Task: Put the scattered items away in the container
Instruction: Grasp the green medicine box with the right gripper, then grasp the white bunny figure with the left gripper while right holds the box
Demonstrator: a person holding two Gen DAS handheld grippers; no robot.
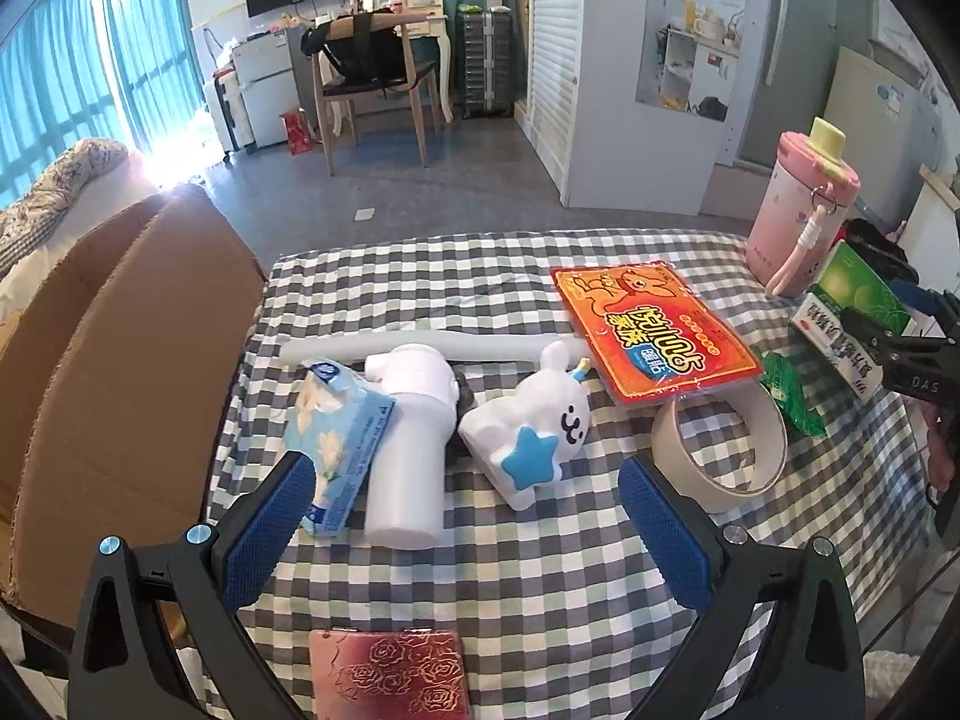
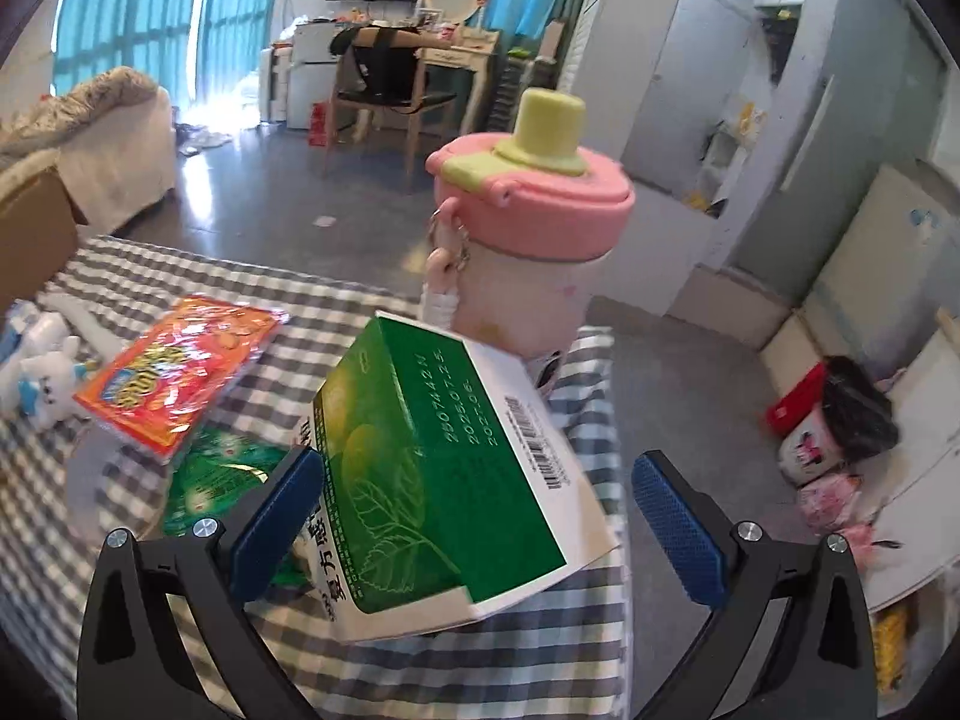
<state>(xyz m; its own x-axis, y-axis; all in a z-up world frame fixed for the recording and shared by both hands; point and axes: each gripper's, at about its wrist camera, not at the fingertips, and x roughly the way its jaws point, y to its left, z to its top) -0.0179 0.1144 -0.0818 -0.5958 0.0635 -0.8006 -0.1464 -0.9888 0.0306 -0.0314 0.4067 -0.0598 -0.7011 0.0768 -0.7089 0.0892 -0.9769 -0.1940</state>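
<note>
1. A woven checked cloth [image 1: 540, 570] covers the tabletop, matt and lightly creased.
2. The container is a box of plain brown corrugated cardboard [image 1: 108, 360], dull and rough-edged.
3. A glossy plastic packet [image 1: 654, 330] in orange and red catches the light.
4. The green medicine box [image 2: 432, 462] is smooth printed card with a slight sheen.
5. The pink bottle [image 2: 534, 252] has a matt plastic lid.
6. Each hand-held gripper [image 1: 474, 516] carries blue textured rubbery pads [image 1: 666, 534] on black matt plastic arms with bright metal screws.
</note>
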